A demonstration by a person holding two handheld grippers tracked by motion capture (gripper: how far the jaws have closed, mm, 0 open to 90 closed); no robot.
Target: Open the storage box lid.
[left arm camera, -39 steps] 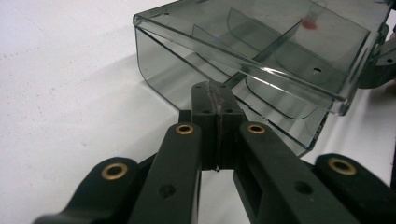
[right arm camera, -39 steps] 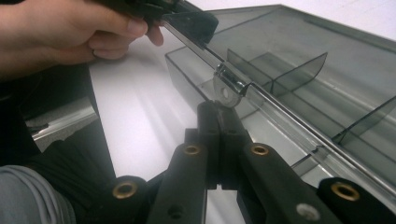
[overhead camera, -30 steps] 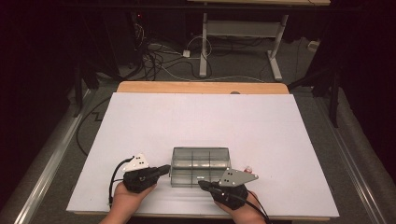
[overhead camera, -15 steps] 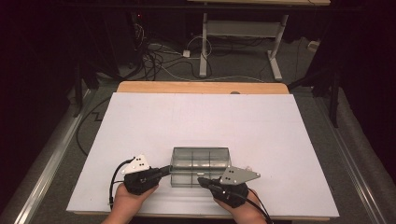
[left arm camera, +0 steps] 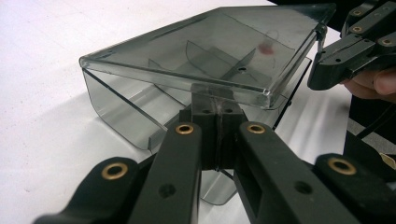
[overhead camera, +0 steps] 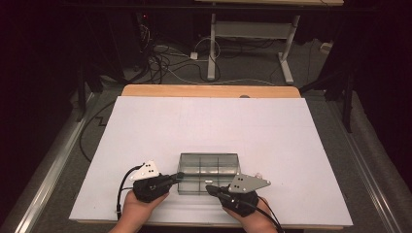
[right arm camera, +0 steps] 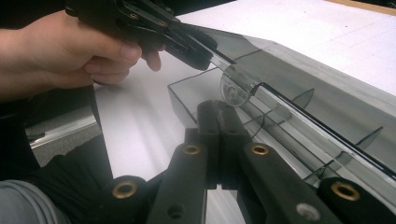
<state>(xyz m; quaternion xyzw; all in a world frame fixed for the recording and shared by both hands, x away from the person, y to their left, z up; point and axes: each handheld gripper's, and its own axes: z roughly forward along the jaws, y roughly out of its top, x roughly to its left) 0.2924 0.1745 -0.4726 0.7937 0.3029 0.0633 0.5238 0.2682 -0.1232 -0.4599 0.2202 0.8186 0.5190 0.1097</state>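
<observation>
Sitting at six o'clock on the white table [overhead camera: 209, 126] in the high view, the clear box [overhead camera: 209, 167] runs nine to three. In the left gripper view, the left gripper [left arm camera: 215, 126], jaws closed, lifts its lid [left arm camera: 210, 46]. In the right gripper view, the right gripper [right arm camera: 215, 116], jaws closed, meets the box's rim toward twelve.
</observation>
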